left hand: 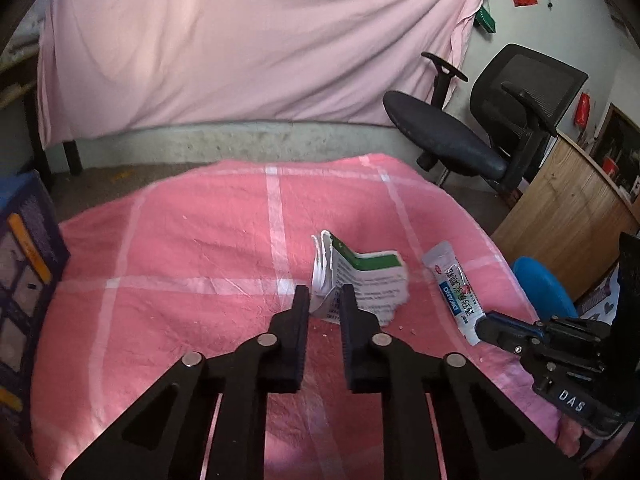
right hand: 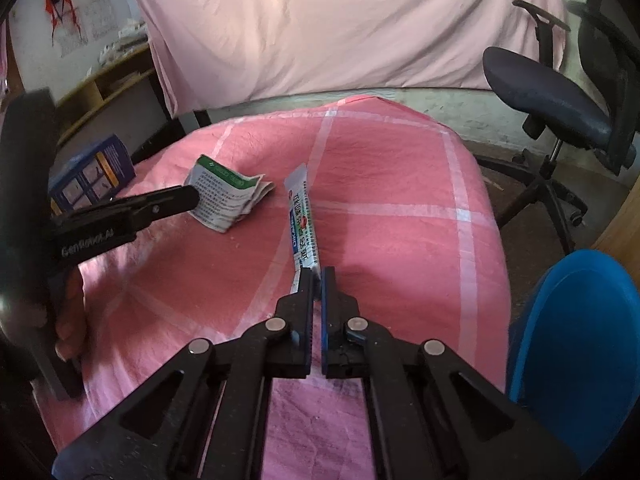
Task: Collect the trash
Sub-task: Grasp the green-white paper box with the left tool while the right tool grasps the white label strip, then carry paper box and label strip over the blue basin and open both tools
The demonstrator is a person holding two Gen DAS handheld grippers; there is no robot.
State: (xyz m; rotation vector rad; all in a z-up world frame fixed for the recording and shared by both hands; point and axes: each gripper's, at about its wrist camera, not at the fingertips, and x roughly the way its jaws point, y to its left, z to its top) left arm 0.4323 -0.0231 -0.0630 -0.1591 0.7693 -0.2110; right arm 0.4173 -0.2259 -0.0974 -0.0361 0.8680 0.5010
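Clamping a torn leaflet, left jaws; right jaws pinch a sachet.

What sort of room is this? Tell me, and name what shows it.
Probably a lived-in bedroom or study: a pink checked sheet over a bed-like surface, an office chair, and a wooden desk.

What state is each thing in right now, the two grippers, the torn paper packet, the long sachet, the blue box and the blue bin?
left gripper: shut on the torn paper packet's near edge.
right gripper: shut on the long sachet's near end.
torn paper packet: crumpled, torn open, on the pink checked cloth.
long sachet: flat, stretched out on the cloth.
blue box: closed, at the cloth's edge.
blue bin: beside the table, inside hidden.
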